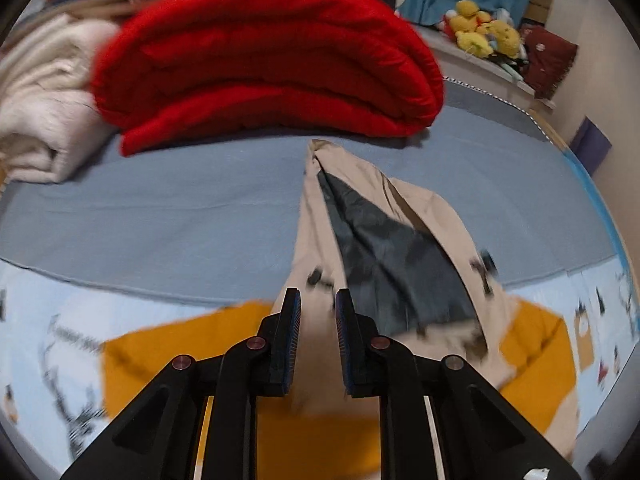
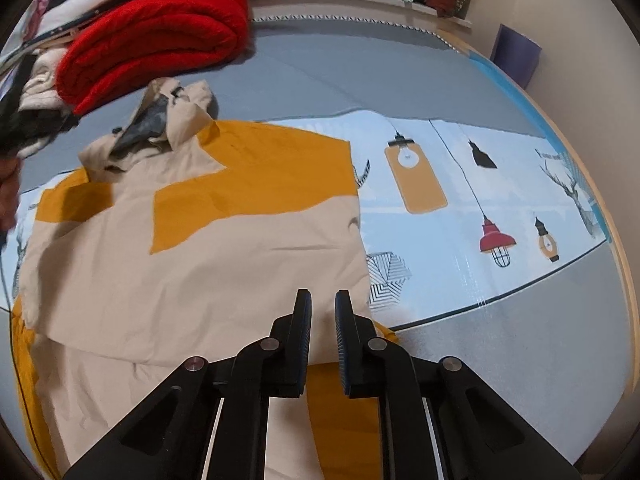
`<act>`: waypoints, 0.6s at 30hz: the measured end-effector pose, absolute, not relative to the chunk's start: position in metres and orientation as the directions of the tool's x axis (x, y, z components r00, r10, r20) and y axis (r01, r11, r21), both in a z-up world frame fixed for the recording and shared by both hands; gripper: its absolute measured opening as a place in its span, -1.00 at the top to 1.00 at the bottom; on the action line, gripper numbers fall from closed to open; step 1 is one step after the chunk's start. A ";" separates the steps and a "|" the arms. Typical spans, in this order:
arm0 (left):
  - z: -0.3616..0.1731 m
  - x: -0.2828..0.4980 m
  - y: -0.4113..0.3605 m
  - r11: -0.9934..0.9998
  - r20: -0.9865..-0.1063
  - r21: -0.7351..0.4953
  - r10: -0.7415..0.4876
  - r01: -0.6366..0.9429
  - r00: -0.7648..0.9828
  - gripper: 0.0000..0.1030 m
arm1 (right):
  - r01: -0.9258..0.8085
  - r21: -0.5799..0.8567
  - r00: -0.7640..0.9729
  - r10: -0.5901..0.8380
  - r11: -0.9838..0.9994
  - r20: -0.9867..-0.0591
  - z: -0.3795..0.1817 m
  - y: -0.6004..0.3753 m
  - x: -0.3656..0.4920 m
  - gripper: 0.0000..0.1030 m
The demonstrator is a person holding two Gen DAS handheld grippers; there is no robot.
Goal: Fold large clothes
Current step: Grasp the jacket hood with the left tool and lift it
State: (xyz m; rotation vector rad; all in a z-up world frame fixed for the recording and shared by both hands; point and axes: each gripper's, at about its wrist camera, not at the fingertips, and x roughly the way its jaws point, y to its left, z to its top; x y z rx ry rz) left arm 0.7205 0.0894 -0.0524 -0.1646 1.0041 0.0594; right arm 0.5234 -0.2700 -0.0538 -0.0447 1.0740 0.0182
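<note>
A beige and orange jacket (image 2: pixel 200 264) lies spread on the bed, its hood (image 2: pixel 176 112) with dark lining bunched at the far left. In the left wrist view the jacket (image 1: pixel 316 216) rises as a beige strip from the jaws, dark lining (image 1: pixel 384 256) showing, and the picture is blurred. My left gripper (image 1: pixel 317 296) is shut on that beige cloth. My right gripper (image 2: pixel 323 298) is shut on the jacket's near right edge, with beige cloth filling the narrow gap between its pads. A hand (image 2: pixel 8 192) shows at the left edge of the right wrist view.
A folded red blanket (image 1: pixel 264 56) and cream bedding (image 1: pixel 40 100) lie at the far left of the bed. Plush toys (image 1: pixel 484 28) sit on a ledge behind. A lamp-printed sheet (image 2: pixel 480 200) covers the bed's right side, over a grey-blue sheet (image 1: pixel 160 208).
</note>
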 end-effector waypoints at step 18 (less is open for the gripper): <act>-0.128 0.849 0.080 0.966 -0.918 -0.045 0.061 -0.256 0.393 0.91 | -0.030 -0.031 0.409 -0.016 0.999 -0.912 -0.079 -0.284 0.537 0.71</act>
